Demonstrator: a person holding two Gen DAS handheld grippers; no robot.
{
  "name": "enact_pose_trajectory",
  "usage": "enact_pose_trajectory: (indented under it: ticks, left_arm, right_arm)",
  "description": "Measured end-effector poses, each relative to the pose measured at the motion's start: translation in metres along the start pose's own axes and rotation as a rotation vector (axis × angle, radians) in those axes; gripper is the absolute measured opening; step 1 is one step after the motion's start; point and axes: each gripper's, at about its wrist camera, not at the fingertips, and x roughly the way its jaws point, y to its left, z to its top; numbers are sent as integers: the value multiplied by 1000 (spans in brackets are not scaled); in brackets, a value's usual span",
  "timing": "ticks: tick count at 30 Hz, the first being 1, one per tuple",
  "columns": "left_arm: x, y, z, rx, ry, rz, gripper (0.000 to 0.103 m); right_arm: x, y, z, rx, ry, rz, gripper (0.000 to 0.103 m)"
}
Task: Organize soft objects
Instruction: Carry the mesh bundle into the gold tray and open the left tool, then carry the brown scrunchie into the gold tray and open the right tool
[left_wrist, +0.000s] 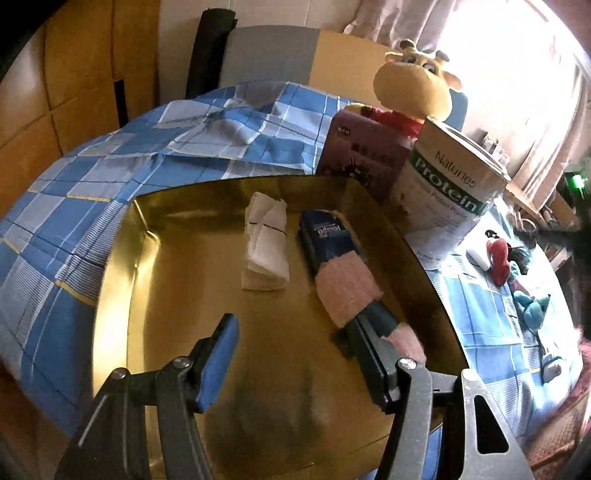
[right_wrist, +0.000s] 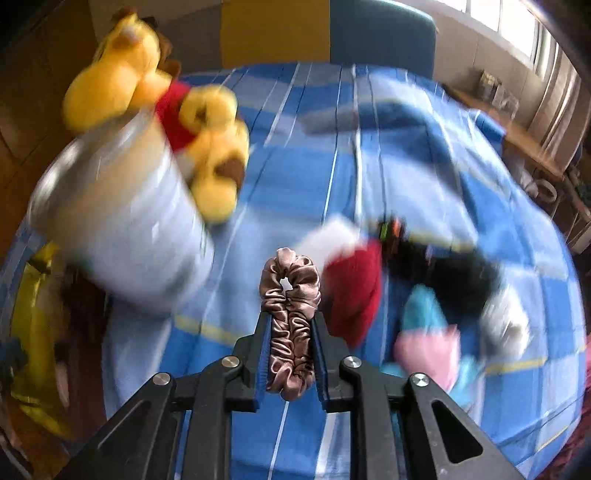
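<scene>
Scrunchie (right_wrist: 290, 325) clenched in right hand-held gripper (right_wrist: 290, 325), left hand-held gripper (left_wrist: 299, 332) released over gold tray (left_wrist: 147, 258).

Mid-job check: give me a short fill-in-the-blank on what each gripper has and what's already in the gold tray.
1. The right gripper is shut on a brown satin ____.
2. The left gripper is ____ over the gold tray, holding nothing.
3. In the tray, the folded white cloth lies beside a blue ____ pack.
4. A plush giraffe sits behind the white ____ can.

Answers: scrunchie; open; tissue; protein
</scene>
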Motion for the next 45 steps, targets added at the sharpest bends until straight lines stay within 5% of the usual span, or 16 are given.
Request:
enact_pose_trajectory:
  ticks: [9,15,18,25,32,38,45]
  left_arm:
    - [-8,16,-4,-2,-17,6,63]
    - [-5,21,-5,-10,-8,23,63]
    - [-6,23,-6,-24,-10,31,63]
    - [-16,24,-9,-37,-29,63,63]
    - [-31,27,-12,-65,-61,95,70]
    - [-39,26,-17,-69,-73,120,70]
    - [-43,27,-21,-82,-76,123,70]
  right_arm:
    - [-44,25,172,62,-192,-139,19]
    - [-104,128,223,-125,-393,59,19]
    - [-113,185,201,-292,-405,186,19]
    - [-69,271,81,-583,-166,352,19]
    - [-23,283,-24,-591,28,405,19]
    - [2,286,-68,-554,113,425,19]
    - [15,299,-89,-537,109,406,24]
